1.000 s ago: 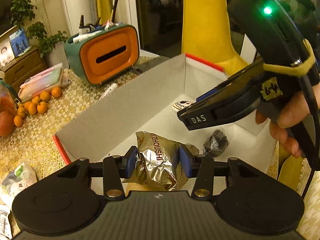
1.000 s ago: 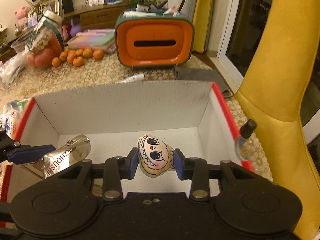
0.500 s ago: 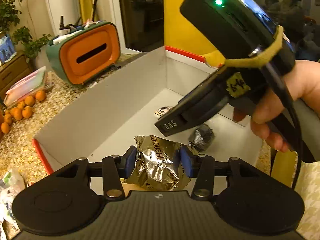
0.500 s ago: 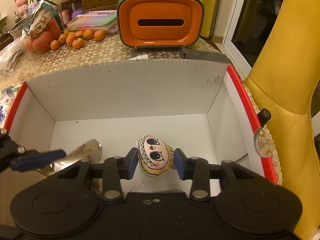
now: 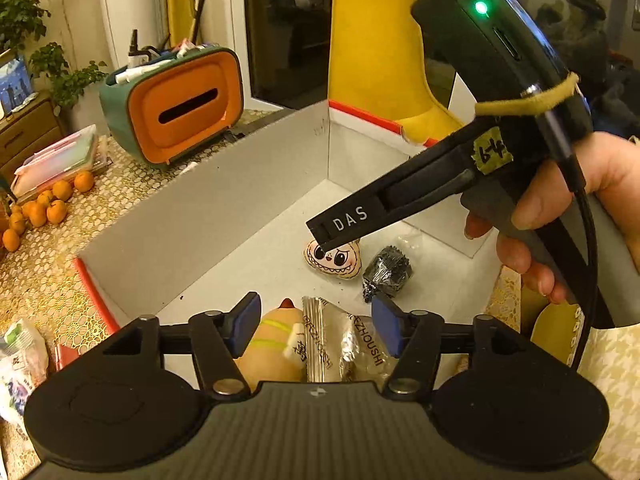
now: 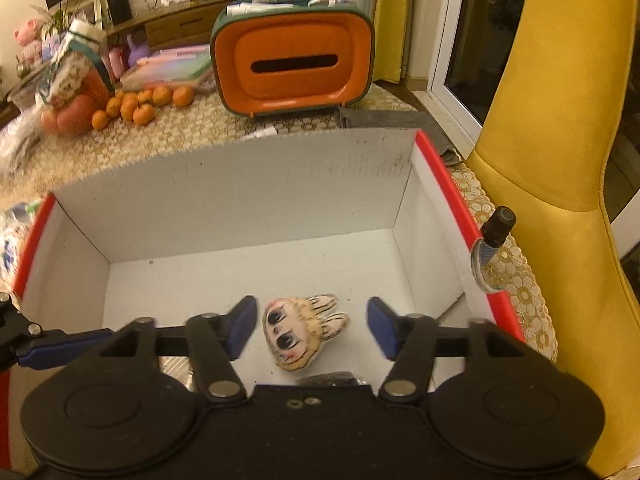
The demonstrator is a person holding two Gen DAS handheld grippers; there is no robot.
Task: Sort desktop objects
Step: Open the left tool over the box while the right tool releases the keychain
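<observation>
A white cardboard box with red rims (image 5: 208,216) (image 6: 248,200) holds the sorted items. My left gripper (image 5: 316,326) is open over the box; the silver foil snack pack (image 5: 348,344) lies on the floor below it beside an orange plush (image 5: 272,344). My right gripper (image 6: 308,326) is open; the cartoon-face plush (image 6: 300,332) lies on the box floor between its fingers, apart from them. In the left wrist view the right gripper body (image 5: 460,176) hangs over that plush (image 5: 334,258) and a black wrapped item (image 5: 386,272).
An orange and green tissue box (image 6: 292,64) stands behind the box. Oranges (image 6: 136,108) and a pink case (image 6: 168,68) lie at the back left. A small bottle (image 6: 490,248) stands by the box's right rim. A yellow chair (image 6: 560,120) is on the right.
Both grippers have opened. The foil pack has dropped from the left gripper and the face plush from the right one; both now lie on the box floor.
</observation>
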